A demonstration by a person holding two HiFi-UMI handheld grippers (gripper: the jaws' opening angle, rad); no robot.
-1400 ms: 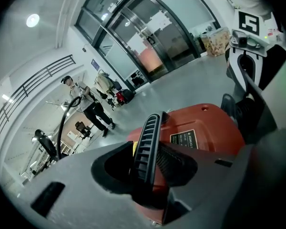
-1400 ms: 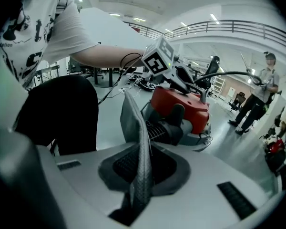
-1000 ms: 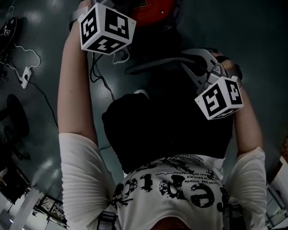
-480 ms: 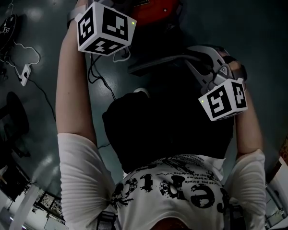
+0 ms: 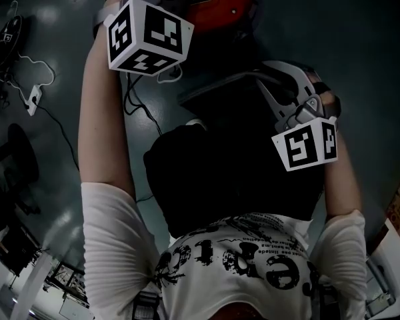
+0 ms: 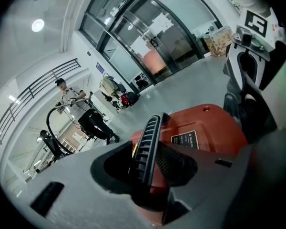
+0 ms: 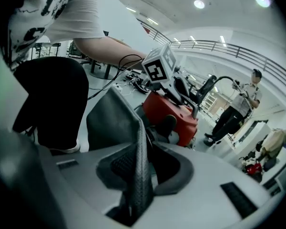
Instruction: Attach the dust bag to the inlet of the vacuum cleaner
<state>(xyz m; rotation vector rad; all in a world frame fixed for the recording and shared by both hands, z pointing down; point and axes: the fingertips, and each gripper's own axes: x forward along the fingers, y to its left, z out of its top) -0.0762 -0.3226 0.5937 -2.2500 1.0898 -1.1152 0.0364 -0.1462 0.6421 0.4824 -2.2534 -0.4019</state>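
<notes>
- White cable point(image 5: 32, 99): lies on the floor point(image 5: 360, 39), well to the left of the vacuum cleaner point(image 5: 217, 2).
- Person's left forearm point(image 5: 103, 125): bare, stretched toward the vacuum cleaner's left side. The white sleeve sits at the near end.
- Left gripper point(image 6: 162, 144): held over the left part of the vacuum cleaner, with its marker cube point(image 5: 147, 35) uppermost in the head view. Its jaws stand apart. Its own view shows one ribbed finger point(image 6: 148, 147) and one textured pad point(image 6: 178, 161), with the red body showing through the gap low down. Nothing is pinched between them.
- Vacuum cleaner: red casing with a black label on top, standing on the floor in front of the person.
- Dust bag point(image 5: 217, 89): a flat dark grey sheet on the person's side of the vacuum cleaner and close to it. Whether it touches the casing cannot be told. In the right gripper view it rises upright from the jaws, to the left of the red casing.
- Right gripper point(image 7: 140, 171): to the right of the vacuum cleaner and nearer the person, its jaws clamped on the lower edge of the dust bag. Its marker cube point(image 5: 305, 145) faces the head camera.
- Bystander point(image 7: 238, 106): stands in the hall beyond the vacuum cleaner, well apart from it.
</notes>
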